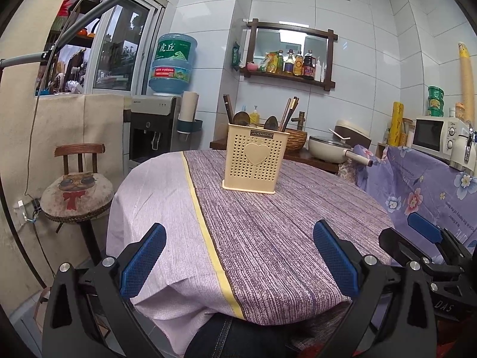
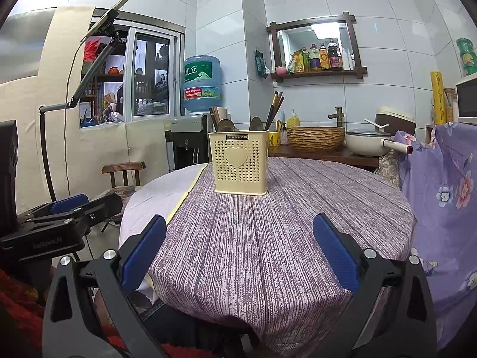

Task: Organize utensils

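In the left wrist view, the left gripper (image 1: pixel 240 256) hangs over the near edge of the cloth-covered table (image 1: pixel 268 223) with its blue pads wide apart and nothing between them, while the cream utensil holder (image 1: pixel 255 161) stands upright at the far middle with spoons (image 1: pixel 269 123) and chopsticks (image 1: pixel 290 110) in it. In the right wrist view, the right gripper (image 2: pixel 240 250) is likewise spread and empty at the near edge, and the holder sits far and slightly left.

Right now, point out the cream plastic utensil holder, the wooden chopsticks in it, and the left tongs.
cream plastic utensil holder (image 1: pixel 257 161): left wrist view, heart-embossed front wall.
wooden chopsticks (image 2: pixel 275 110): right wrist view, dark shafts above the rim.
left tongs (image 1: pixel 240 261): left wrist view, midway between fingertips.
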`<state>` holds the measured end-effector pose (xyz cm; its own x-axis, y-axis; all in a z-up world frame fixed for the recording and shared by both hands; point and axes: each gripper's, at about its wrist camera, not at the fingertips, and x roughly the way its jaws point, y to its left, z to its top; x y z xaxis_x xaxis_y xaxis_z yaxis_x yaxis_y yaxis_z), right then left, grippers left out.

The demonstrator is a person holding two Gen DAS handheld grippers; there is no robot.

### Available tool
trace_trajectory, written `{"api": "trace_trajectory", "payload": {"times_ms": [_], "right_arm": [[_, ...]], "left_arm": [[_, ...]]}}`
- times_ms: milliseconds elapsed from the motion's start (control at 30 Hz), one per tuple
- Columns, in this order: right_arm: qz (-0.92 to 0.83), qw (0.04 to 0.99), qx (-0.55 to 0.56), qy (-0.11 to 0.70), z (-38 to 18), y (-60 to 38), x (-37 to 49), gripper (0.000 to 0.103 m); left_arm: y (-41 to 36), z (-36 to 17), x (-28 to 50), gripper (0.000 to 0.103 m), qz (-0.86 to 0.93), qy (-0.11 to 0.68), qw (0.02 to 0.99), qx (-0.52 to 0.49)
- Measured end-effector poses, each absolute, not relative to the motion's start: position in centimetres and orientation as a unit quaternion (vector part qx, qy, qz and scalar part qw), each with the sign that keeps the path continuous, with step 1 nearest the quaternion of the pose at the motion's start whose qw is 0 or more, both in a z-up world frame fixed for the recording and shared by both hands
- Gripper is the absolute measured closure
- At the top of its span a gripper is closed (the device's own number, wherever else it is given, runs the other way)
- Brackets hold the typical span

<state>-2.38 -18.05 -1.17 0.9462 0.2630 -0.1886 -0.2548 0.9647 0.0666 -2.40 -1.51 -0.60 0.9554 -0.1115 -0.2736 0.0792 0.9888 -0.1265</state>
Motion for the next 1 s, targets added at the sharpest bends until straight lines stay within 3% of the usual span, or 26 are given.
{"api": "trace_trajectory", "payload": {"times_ms": [1000], "right_arm": [[0.134, 0.986, 0.019, 0.101, -1.47, -17.91, -2.37, 0.006]], "left_arm": [[-1.27, -0.48, -2.42, 0.005, -0.042, 0.145, 0.987, -0.053]]}}
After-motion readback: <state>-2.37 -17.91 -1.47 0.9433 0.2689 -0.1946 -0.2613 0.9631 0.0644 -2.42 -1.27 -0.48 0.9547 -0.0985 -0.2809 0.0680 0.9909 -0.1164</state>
